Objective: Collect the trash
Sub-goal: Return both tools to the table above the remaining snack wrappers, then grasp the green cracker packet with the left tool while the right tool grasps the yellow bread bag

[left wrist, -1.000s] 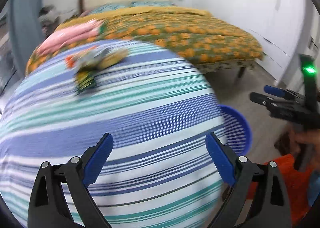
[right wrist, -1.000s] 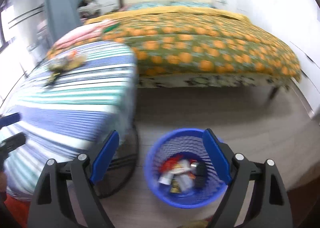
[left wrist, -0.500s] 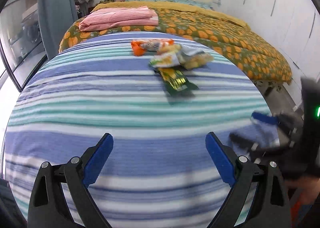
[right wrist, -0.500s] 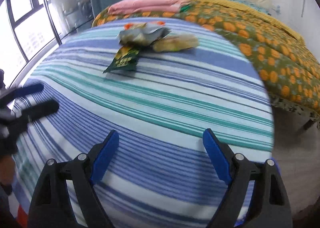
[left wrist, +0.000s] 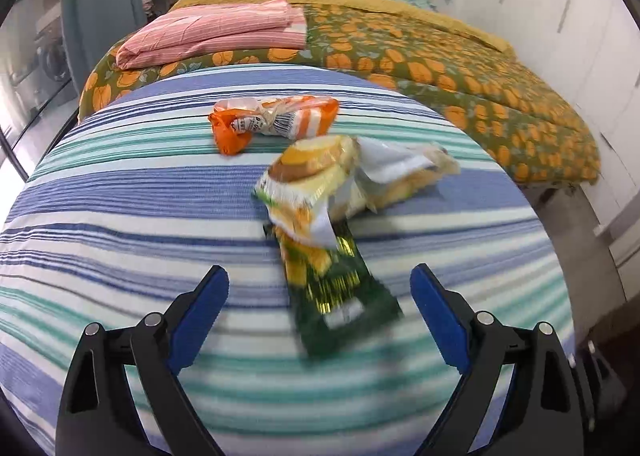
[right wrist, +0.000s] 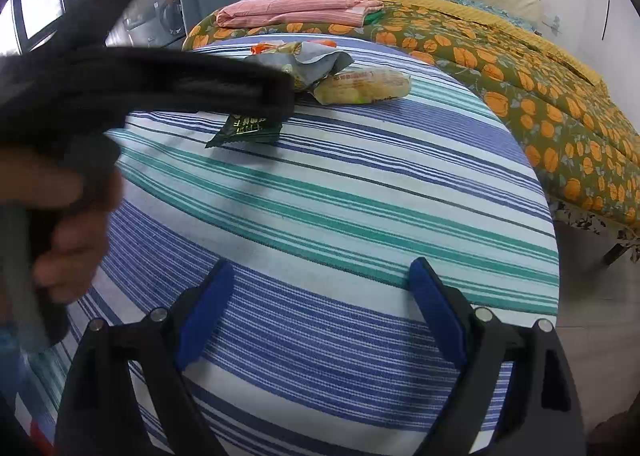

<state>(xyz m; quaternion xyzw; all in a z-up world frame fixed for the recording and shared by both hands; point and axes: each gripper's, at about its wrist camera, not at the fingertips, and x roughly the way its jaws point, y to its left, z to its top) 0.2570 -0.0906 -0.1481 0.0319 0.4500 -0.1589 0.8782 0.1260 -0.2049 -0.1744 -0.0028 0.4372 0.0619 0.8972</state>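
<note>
Both the left tongs [left wrist: 318, 294] and right tongs [right wrist: 320, 296] were spread and empty; beyond the green wrapper [left wrist: 340, 296] nearest the left tongs, the yellow wrapper [left wrist: 316, 184] and orange wrapper [left wrist: 272, 120] lay uncollected on the worktop [left wrist: 120, 196].

Four wrappers [left wrist: 320, 192] — two claws [left wrist: 318, 296].

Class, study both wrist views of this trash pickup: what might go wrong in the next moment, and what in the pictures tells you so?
1. The yellow wrapper overlaps the green wrapper, so closing the open left gripper may drag both, or let one slip.
2. The wrappers lie flat on the striped tablecloth; the fingers might pinch cloth instead.
3. The right gripper hangs open close behind; the two could collide.
</note>
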